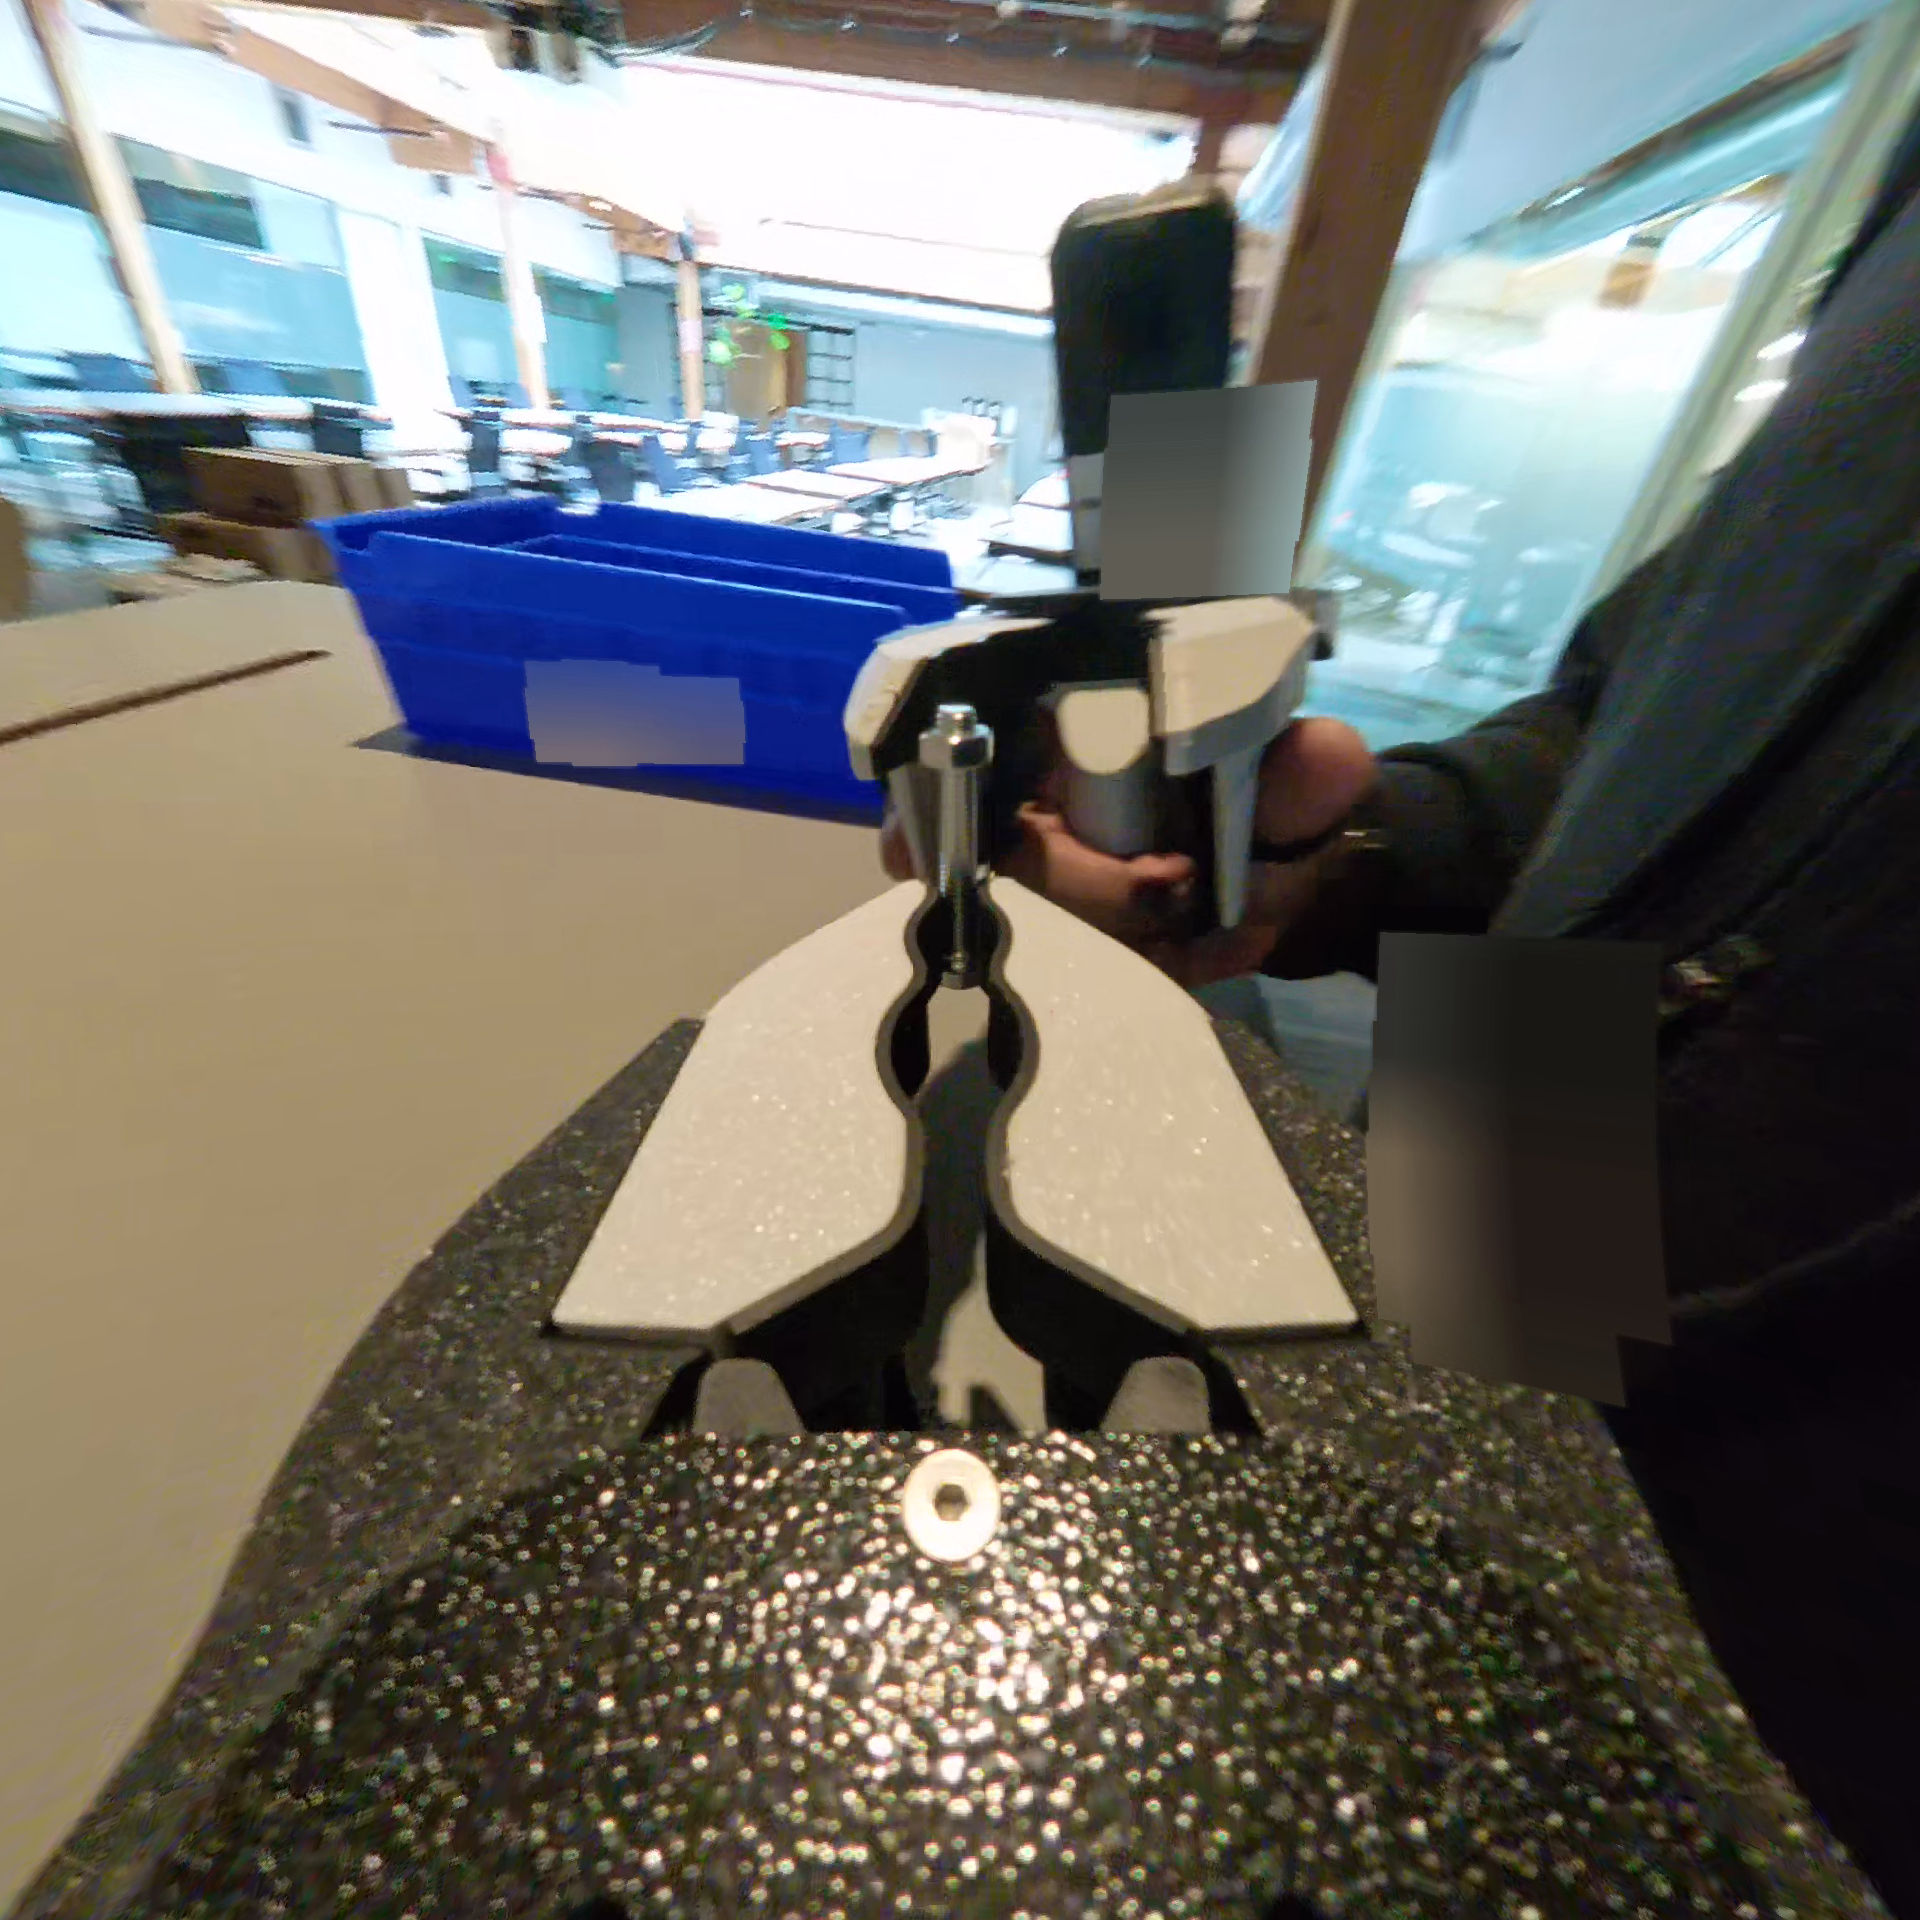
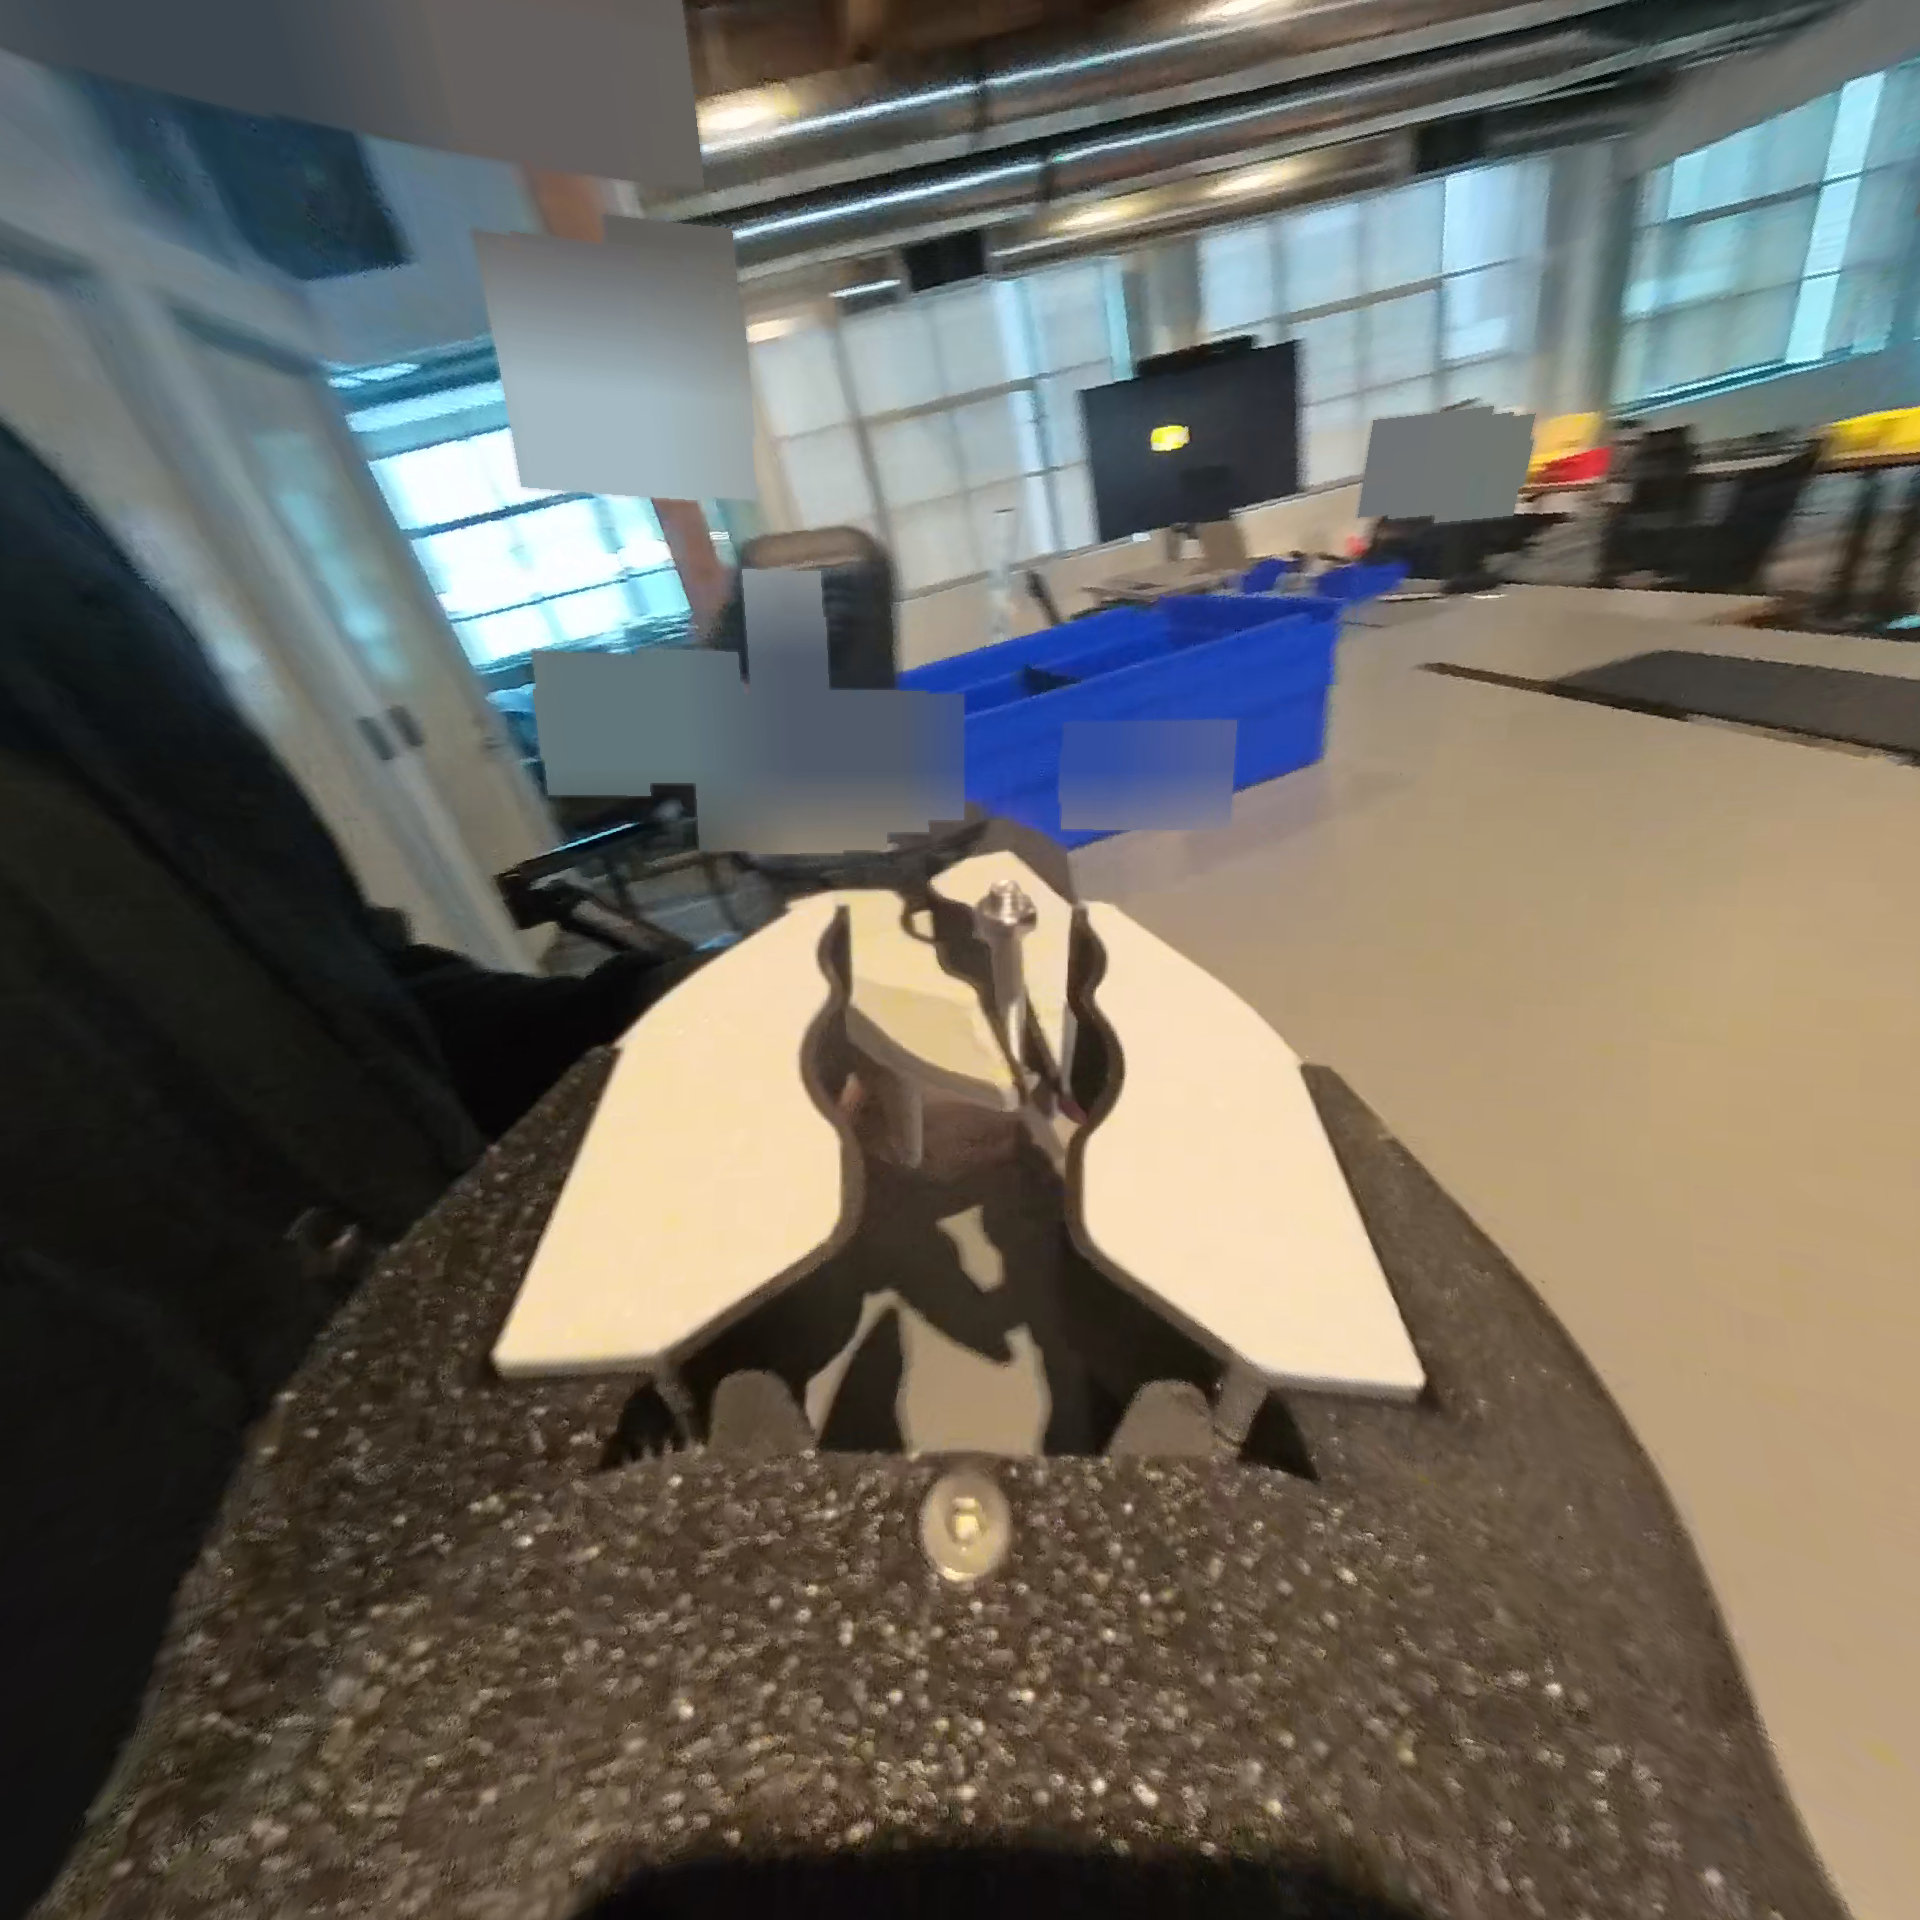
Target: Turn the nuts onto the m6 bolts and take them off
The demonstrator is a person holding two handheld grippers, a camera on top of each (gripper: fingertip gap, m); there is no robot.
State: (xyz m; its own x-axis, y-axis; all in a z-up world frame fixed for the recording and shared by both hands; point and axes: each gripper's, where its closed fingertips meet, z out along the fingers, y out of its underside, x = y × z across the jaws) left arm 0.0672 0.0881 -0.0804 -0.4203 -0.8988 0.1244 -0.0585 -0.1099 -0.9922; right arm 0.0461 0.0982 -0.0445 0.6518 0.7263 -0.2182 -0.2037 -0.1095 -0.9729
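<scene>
My left gripper (image 1: 956, 906) is shut on the lower end of a silver M6 bolt (image 1: 956, 821) and holds it upright above the grey table (image 1: 208, 987). A hex nut (image 1: 956, 743) sits near the bolt's top, with a little thread showing above it. My right gripper (image 1: 1070, 831), held in a hand, faces it from behind with its jaws wide apart. In the right wrist view my right gripper (image 2: 961, 920) is open. The nut (image 2: 1006, 912) stands between its tips, nearer the right finger. The bolt (image 2: 1013, 987) runs down to the left gripper's fingers (image 2: 914, 1023).
A blue plastic bin (image 1: 623, 613) stands on the table beyond the grippers and also shows in the right wrist view (image 2: 1143, 675). A dark mat (image 2: 1766, 686) lies at the far right. A person's black sleeve (image 1: 1662, 727) fills the right side. My two grippers' fingertips are within a few centimetres of each other.
</scene>
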